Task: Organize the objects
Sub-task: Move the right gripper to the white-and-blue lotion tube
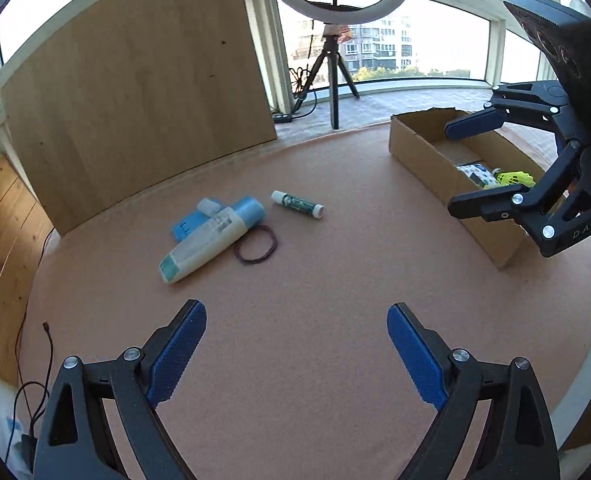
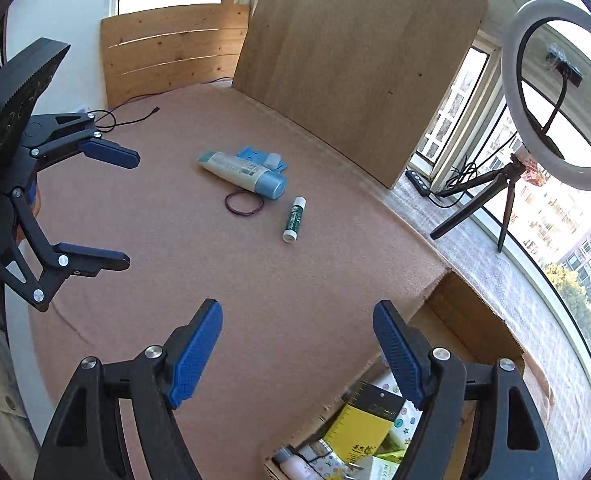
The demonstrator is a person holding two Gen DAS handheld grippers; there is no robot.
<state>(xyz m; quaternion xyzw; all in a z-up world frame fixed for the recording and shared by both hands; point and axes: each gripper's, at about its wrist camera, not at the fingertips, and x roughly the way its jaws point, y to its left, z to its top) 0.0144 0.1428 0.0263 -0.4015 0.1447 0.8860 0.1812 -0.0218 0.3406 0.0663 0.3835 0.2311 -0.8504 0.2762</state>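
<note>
**Q:** Why are the loose things grouped mid-table, and the grippers apart from them?

**A:** The tube [image 1: 211, 240], glue stick [image 1: 297, 204], hair tie [image 1: 255, 245], blue card [image 1: 183, 229] and a small white piece [image 1: 208, 205] lie close together on the table [image 1: 315, 300]; the tube rests partly over the card and touches the tie, while the stick lies just beside them, apart. They appear to await sorting into the box [image 1: 419, 152], which stands well to the right and already holds packets and a shuttlecock [image 1: 513, 179]. The left gripper [image 1: 295, 352] hangs short of the pile, jaws wide and holding nothing. The right gripper [image 2: 295, 352] sits above the box's near end, jaws likewise wide and bare, which suggests a drop-off or a pause between picks.

**Q:** And the surface and room?

**A:** The table carries a pinkish, felt-like cover, so flat items such as the tie and card will probably need a low, scraping pinch. A plywood board [image 1: 135, 92] leans at the far edge. Behind it, a ring light [image 2: 559, 92] on a tripod [image 2: 491, 204] stands on the sill before broad windows; apartment blocks show outside. A thin cable [image 2: 135, 116] trails at the table's left corner.
</note>
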